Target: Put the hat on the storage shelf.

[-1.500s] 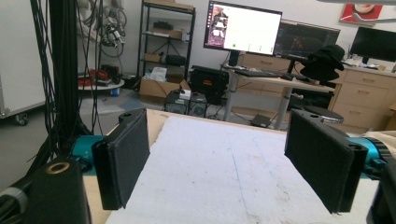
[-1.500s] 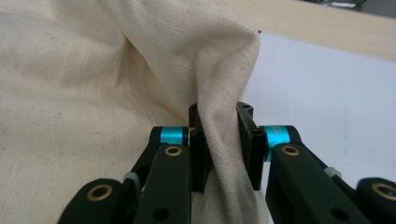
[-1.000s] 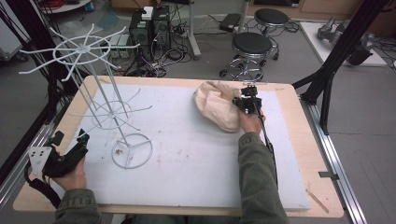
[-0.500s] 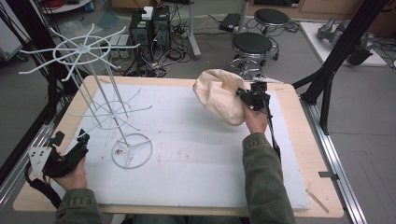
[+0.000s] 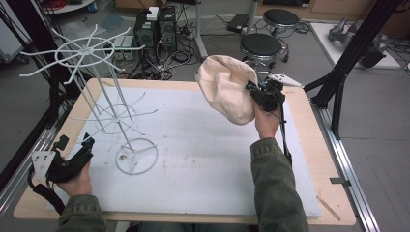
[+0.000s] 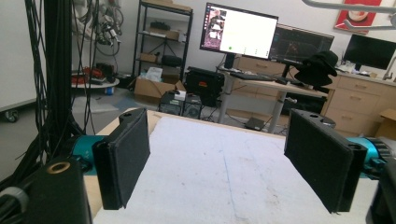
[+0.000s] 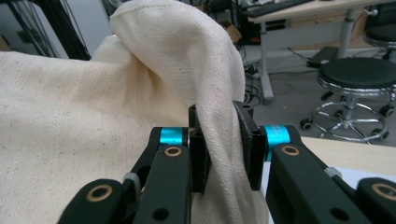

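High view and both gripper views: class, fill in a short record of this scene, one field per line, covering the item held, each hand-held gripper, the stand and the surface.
item held: cream cloth hat, lifted clear of the table
right hand-held gripper: shut on a fold of the hat
left hand-held gripper: open, nothing between its jaws, at the table's near left corner
stand: white wire rack, upright, bare
surface: white mat on wooden table

Wooden table (image 5: 309, 159) bearing a white mat (image 5: 203, 164); a white wire rack (image 5: 104, 104) stands on the mat's left part.
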